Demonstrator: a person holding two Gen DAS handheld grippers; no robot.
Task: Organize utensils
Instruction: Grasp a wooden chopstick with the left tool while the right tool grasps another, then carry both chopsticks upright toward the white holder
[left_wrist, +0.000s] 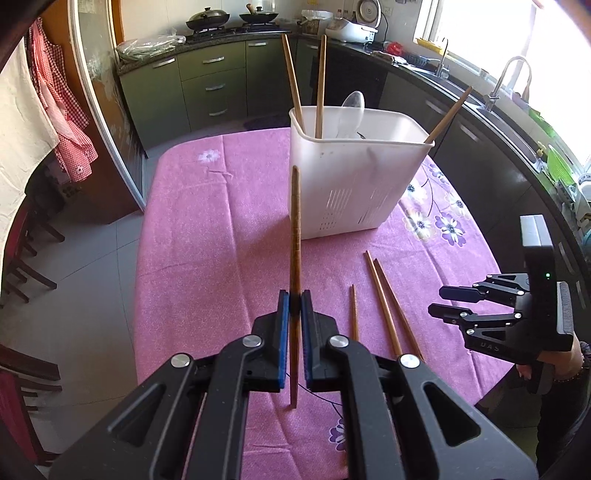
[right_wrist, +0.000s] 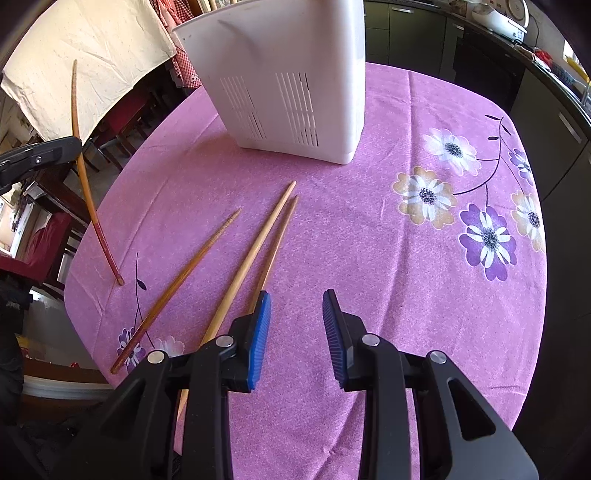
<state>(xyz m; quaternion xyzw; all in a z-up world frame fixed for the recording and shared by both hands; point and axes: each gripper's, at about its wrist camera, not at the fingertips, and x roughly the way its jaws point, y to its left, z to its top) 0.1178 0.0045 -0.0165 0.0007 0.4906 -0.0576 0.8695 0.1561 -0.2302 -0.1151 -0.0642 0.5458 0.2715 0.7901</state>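
My left gripper (left_wrist: 294, 301) is shut on a brown chopstick (left_wrist: 295, 236) and holds it nearly upright, its lower tip at the pink tablecloth. The same chopstick (right_wrist: 86, 184) shows at the left of the right wrist view. A white slotted utensil holder (left_wrist: 354, 173) stands behind it, holding three chopsticks (left_wrist: 320, 85) and a white spoon (left_wrist: 351, 110). Three chopsticks (left_wrist: 384, 306) lie loose on the cloth to the right. My right gripper (right_wrist: 295, 306) is open and empty, hovering above the cloth just right of those loose chopsticks (right_wrist: 258, 243). It also shows in the left wrist view (left_wrist: 448, 301).
The table has a pink flowered cloth (right_wrist: 406, 295). Dark chairs (left_wrist: 22, 266) stand at its left. Green kitchen cabinets (left_wrist: 207, 85), a stove with woks (left_wrist: 232, 18) and a sink (left_wrist: 509, 85) run along the far and right walls. The holder (right_wrist: 288, 74) stands mid-table.
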